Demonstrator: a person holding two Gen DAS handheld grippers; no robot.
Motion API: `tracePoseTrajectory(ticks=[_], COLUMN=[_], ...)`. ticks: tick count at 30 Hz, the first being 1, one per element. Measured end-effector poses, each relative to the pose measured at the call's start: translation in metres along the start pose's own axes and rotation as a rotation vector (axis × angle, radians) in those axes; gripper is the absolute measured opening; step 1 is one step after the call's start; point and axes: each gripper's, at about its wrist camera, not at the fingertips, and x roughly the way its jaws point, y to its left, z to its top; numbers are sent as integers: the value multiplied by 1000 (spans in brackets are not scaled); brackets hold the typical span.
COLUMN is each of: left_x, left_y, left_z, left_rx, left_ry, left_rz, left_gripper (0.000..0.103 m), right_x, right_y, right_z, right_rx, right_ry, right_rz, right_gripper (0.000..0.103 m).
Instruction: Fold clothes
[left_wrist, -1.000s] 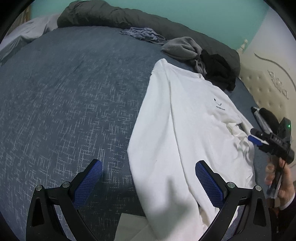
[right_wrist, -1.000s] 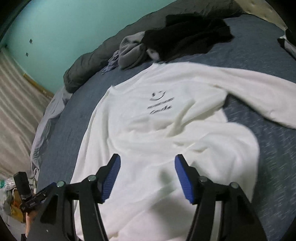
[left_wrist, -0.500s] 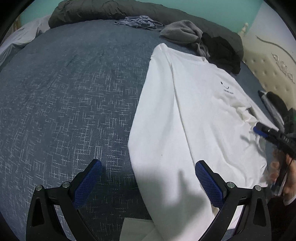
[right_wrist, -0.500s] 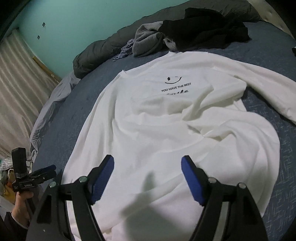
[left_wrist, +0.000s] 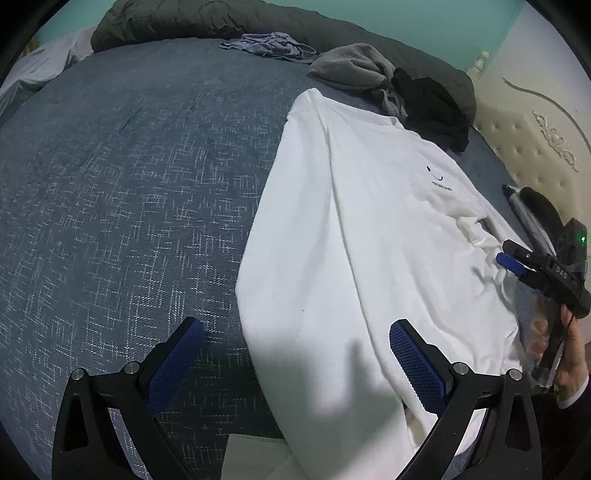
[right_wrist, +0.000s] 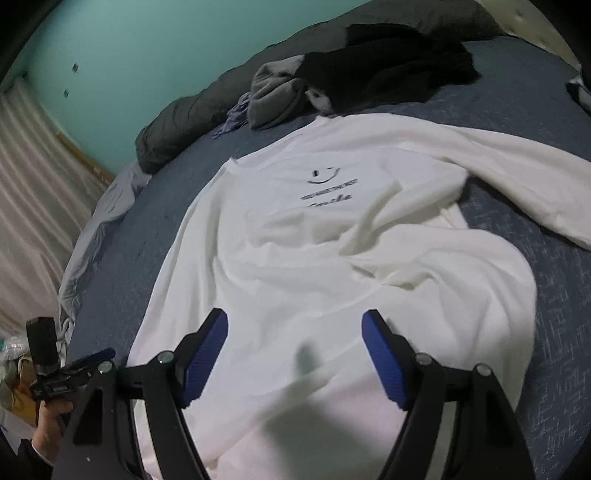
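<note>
A: Where's the shirt (right_wrist: 295, 258)?

B: Spread print-up across the middle of the frame on the bed (left_wrist: 110, 184), 1 sleeve (right_wrist: 517, 177) flung to the upper right. Both jaws gape, holding nothing: left hand-held gripper (left_wrist: 295, 362) over the shirt's left edge, right hand-held gripper (right_wrist: 295, 350) over the hem.

A: How to fold well?

B: I'd pinch 1 layer at an edge, keep it taut.

A: Any writing?

B: A smile, "YOU HAVE THE BEST", then blurred script. "DAS" on the right tool.

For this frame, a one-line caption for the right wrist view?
Open right gripper above the white sweatshirt spread on the blue bed.
</note>
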Motion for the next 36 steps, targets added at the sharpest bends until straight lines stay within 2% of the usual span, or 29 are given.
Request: tracePoseTrajectory(ticks=[5,12,16,17,18,21,23,27,29,36], left_x=[3,14,22,24,26,32,36,35,30,0], left_y=[-1,1,4,4,5,7,8,5,3,11], left_z=[2,3,2,1,1,0,-1,1,5,29], left_rx=[27,26,23,22,21,18,16,37,53,97], left_ry=[14,41,65,71,77,94,106,109,99,50], left_rz=[15,12,8,6,5,2,-1,11,26,110], left_gripper=[100,78,71,65,53,33,29,8,4,3], right_x=[1,11,9,8,6,0,-1,4,6,11], right_y=[-8,-14,-9,-7,-5,2,6,8,9,8], right_z=[-3,-7,-2,0,1,5,6,7,8,9], right_rx=[3,7,1,-4,-11,-38,-49,-47,-46,-39], right_ry=[-14,-9,-19,-24,-32,-57,-66,-58,-55,-47], right_rz=[-17,-16,8,14,17,20,24,37,37,39], right_gripper=[76,76,76,76,76,76,76,76,76,76])
